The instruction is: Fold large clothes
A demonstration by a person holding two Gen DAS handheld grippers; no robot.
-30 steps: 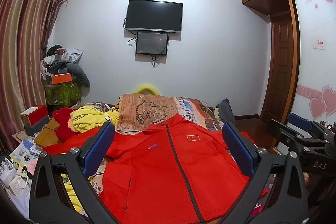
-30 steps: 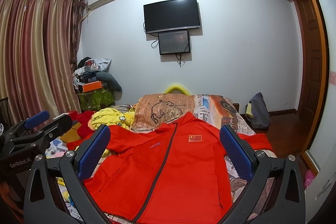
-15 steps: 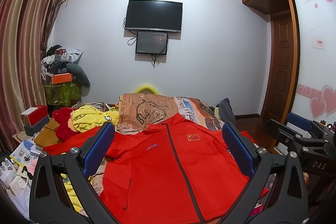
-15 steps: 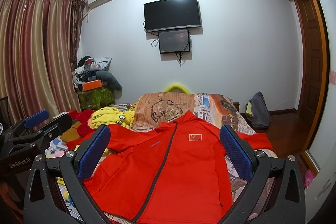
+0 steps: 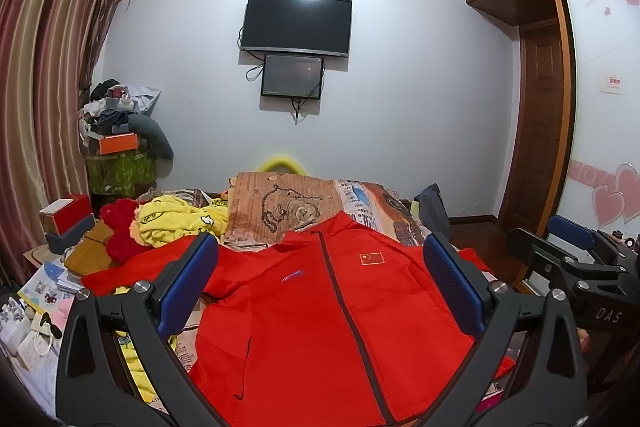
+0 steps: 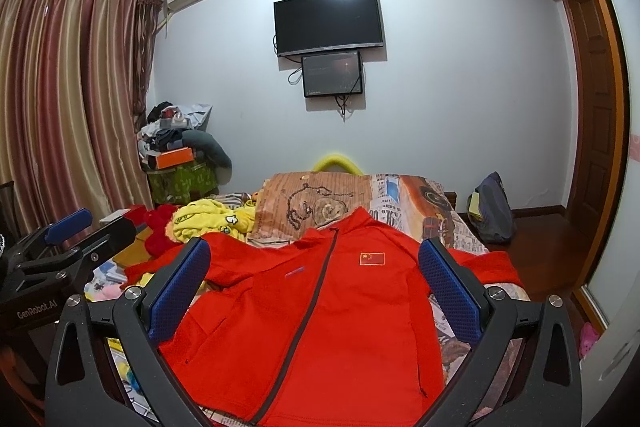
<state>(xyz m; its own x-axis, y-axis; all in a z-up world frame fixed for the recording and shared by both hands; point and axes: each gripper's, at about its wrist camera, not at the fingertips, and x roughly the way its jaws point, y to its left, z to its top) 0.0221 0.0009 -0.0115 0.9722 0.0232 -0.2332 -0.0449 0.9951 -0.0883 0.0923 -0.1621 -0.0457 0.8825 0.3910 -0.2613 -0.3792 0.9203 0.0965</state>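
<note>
Red fabric, a zipped jacket (image 5: 320, 319), is seen spread flat and front-up on the bed (image 6: 424, 211), its collar toward the patterned pillow (image 5: 288, 207) and its hem nearest the cameras. Compared with the views of a second ago, almost nothing has shifted: the jacket lies in the same place and both tools are held at the same height above its hem, so folding is judged not yet begun. The left gripper (image 5: 320, 287) is held with its jaws wide apart and nothing between them; the right gripper (image 6: 316, 287) is likewise spread and empty. One sleeve is stretched out from the jacket toward the yellow garment (image 5: 176, 223), while the other, beyond the jacket's far side, is partly hidden and appears to hang over the bed's edge. A sleeve would probably be taken first.
</note>
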